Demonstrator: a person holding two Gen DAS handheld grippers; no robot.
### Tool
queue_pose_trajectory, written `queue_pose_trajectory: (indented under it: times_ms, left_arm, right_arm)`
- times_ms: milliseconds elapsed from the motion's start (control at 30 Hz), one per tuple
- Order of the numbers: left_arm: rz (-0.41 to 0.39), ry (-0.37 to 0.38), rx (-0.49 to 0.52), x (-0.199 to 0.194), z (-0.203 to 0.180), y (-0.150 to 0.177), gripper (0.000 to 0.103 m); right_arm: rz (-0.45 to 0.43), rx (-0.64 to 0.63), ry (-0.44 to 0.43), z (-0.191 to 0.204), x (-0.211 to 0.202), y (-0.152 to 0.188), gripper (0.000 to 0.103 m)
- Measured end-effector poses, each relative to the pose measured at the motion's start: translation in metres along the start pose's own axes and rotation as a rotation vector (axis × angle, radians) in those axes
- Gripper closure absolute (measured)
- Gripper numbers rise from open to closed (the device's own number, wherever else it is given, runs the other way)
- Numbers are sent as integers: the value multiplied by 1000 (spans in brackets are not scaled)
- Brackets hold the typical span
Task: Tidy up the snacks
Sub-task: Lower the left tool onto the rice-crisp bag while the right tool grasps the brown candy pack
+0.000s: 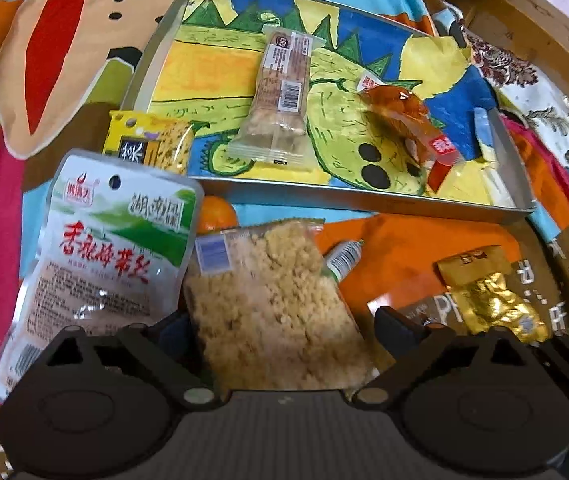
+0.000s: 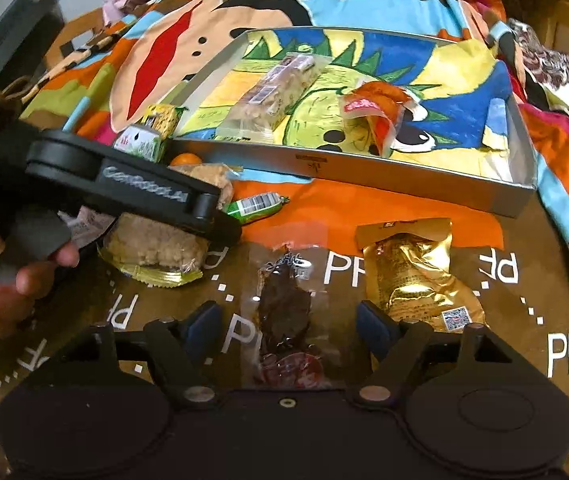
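The left tool (image 1: 280,328) stands open around a clear packet of crumbly beige rice cake (image 1: 272,304), just in front of the shallow grey tray with a painted dinosaur floor (image 1: 364,200). The right tool (image 2: 290,326) stands open around a clear packet of dark dried meat (image 2: 284,308), also in front of the tray, beside a gold foil packet (image 2: 416,272).

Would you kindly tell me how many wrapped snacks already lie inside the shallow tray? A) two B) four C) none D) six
A: inside the tray lie only the long clear-wrapped bar and the orange-red packet; every other snack still lies on the cloth outside it.
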State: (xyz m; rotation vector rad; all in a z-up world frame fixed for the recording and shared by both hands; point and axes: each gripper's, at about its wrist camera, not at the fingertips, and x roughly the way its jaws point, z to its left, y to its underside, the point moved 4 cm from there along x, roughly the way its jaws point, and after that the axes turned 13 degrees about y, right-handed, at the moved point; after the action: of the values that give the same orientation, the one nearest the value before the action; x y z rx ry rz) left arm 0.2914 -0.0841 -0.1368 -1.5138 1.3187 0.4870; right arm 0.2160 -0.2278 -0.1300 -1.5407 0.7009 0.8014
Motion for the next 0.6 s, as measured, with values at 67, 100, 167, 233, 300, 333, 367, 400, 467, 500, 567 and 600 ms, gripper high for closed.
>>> queue_pose_trajectory:
  times_ms: [67,100,167,233,300,333,367,400,467,500,567,600]
  left_arm:
    - [-11,-23,-3,-1,2,1,18]
    - [-16,-20,-5,-3,3,2,18]
    - [-20,-4,-29,-7,5,4,20]
    - [-23,11,-53,-10,7,7,21]
    - [-20,20,-62,-13,8,9,21]
    - [-19,24,-63,-14,7,10,21]
    - [-17,26,-62,-15,7,11,21]
    - [-17,25,-57,-14,7,12,21]
    - [-13,19,-48,-13,7,12,21]
    - [-14,17,-46,-13,6,12,21]
    - [-15,18,-46,-15,5,12,21]
    - [-15,21,-47,-16,5,13,21]
  right_arm:
    - [-8,-17,9,3,-2,1,41]
    - [-10,-23,9,4,-3,2,51]
    - [-15,-37,11,8,-6,2,55]
    - [-22,-51,18,11,-7,3,55]
    - [-20,-48,14,10,-7,3,53]
    - [-17,-41,9,9,-6,3,47]
    - [-11,-35,4,8,-4,3,42]
    - [-8,-32,-6,8,-3,3,39]
    - [-8,-52,7,11,-2,4,43]
    - [-14,-61,17,13,-3,5,53]
    - [-19,-56,17,12,-5,4,54]
    - [-23,-55,22,11,-6,4,54]
